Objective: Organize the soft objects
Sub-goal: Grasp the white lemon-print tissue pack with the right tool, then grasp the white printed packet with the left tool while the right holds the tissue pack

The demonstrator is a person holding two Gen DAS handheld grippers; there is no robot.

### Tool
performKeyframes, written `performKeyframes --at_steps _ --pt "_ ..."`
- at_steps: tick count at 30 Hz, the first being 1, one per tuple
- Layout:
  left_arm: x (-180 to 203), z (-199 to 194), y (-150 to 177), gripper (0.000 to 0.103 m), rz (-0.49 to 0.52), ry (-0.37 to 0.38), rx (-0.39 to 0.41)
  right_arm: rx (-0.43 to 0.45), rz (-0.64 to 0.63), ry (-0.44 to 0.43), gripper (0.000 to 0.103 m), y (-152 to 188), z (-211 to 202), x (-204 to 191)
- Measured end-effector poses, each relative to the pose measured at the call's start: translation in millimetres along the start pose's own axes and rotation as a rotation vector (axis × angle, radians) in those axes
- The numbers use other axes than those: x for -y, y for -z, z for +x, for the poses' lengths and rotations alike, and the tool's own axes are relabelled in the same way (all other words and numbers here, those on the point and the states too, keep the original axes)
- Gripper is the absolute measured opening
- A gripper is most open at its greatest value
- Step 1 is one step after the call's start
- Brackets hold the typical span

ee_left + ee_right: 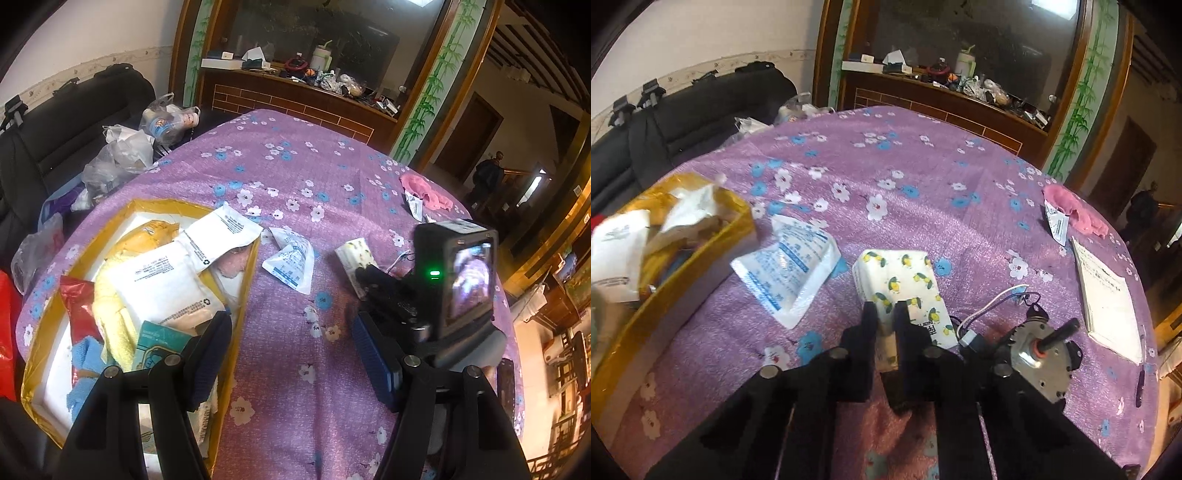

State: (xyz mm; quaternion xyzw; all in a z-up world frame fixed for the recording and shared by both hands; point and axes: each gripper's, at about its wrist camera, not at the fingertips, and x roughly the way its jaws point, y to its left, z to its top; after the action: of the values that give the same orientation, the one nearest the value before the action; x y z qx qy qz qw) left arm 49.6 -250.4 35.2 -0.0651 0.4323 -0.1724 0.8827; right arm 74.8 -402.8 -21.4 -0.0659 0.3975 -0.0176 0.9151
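A white tissue pack with a lemon print (899,280) lies on the purple flowered tablecloth (905,177). My right gripper (885,310) is shut on its near end. The pack also shows in the left wrist view (356,262), with the right gripper (365,277) on it. My left gripper (291,332) is open and empty above the cloth, its left finger (210,354) over the edge of a gold-rimmed box (236,317) filled with soft packs and cloths. A white and blue pouch (790,266) lies between box and tissue pack. A pink cloth (1075,210) lies at the far right.
A small motor with wires (1041,354) sits right of my right gripper. A white booklet (1108,299) lies near the table's right edge. A black sofa (55,125) with plastic bags (122,155) is left of the table. A wooden cabinet (295,96) stands behind.
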Motion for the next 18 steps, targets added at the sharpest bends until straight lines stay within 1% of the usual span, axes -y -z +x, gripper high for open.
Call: performKeyframes --at_steps 4,8,10,14,17,18 --pt "0 -2 -1 0.071 0.006 -0.008 -0.003 0.015 0.087 -0.093 0.004 2 -17 20" --pt "4 5 -8 0.071 0.026 -0.008 -0.034 0.025 0.197 -0.257 0.003 12 -35 45" --pt "11 12 -14 0.071 0.065 -0.007 -0.055 0.038 0.217 -0.308 0.003 17 -43 51" --pt "31 37 -29 0.071 0.158 -0.018 -0.114 0.04 0.238 -0.349 0.003 27 -49 53" --pt "43 65 -48 0.071 0.214 -0.07 -0.159 0.021 0.269 -0.385 0.003 29 -43 55" --pt "46 75 -52 0.071 0.234 -0.084 -0.17 0.023 0.262 -0.378 0.003 29 -44 55"
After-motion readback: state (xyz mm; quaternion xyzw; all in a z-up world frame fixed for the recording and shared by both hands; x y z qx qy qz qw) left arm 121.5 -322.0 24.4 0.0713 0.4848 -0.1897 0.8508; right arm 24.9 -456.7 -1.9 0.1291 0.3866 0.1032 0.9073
